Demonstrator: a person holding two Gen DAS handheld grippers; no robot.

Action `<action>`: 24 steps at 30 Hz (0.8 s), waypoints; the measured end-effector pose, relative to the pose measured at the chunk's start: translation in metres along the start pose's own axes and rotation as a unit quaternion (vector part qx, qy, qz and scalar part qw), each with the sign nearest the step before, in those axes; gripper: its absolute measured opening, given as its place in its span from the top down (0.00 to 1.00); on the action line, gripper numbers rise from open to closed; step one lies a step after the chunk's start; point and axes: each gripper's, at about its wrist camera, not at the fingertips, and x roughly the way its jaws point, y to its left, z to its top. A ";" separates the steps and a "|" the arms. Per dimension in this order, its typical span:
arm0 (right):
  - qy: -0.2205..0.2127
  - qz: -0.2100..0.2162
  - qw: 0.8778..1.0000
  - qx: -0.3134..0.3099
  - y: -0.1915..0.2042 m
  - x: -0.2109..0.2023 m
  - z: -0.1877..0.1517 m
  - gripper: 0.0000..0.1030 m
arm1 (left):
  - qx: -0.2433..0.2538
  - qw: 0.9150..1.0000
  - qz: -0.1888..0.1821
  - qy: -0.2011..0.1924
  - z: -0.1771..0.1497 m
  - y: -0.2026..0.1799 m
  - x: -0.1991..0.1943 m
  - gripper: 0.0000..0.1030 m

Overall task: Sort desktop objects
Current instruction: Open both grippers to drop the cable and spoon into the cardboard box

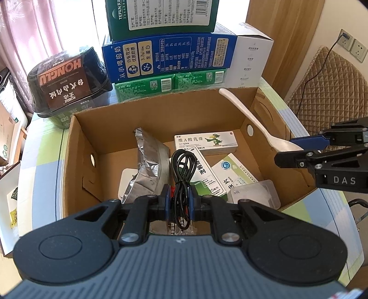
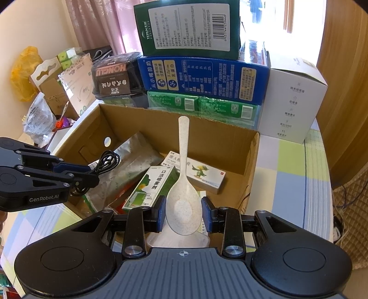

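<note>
An open cardboard box sits on the table. My left gripper is shut on a coiled black audio cable and holds it over the box's near side. My right gripper is shut on the bowl of a white rice spoon, held above the box's right side with the handle pointing away. Inside lie medicine boxes, a silver foil bag and a clear plastic lid.
Behind the box stand stacked cartons: a blue milk box, a green box on top, green packs below, and a white box. A black Honglu food bowl sits at the back left. A padded chair is right.
</note>
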 end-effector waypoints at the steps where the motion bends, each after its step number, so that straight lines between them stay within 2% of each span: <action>1: 0.001 0.000 1.000 0.002 -0.001 0.001 0.000 0.71 | -0.001 1.000 0.000 0.000 0.000 0.000 0.001 0.89; 10: 0.005 0.000 1.000 0.007 -0.004 0.008 -0.001 0.71 | -0.016 1.000 -0.005 -0.002 0.003 0.004 0.013 0.88; 12: 0.006 -0.001 1.000 0.008 -0.004 0.009 -0.001 0.71 | -0.029 1.000 0.001 -0.007 0.004 0.008 0.014 0.78; 13: 0.006 -0.001 1.000 0.008 -0.005 0.009 -0.001 0.71 | -0.034 0.999 0.000 -0.009 0.004 0.010 0.014 0.77; 24: 0.012 0.001 1.000 0.010 -0.002 0.014 -0.004 0.71 | -0.032 0.999 0.007 -0.009 -0.003 0.017 0.011 0.77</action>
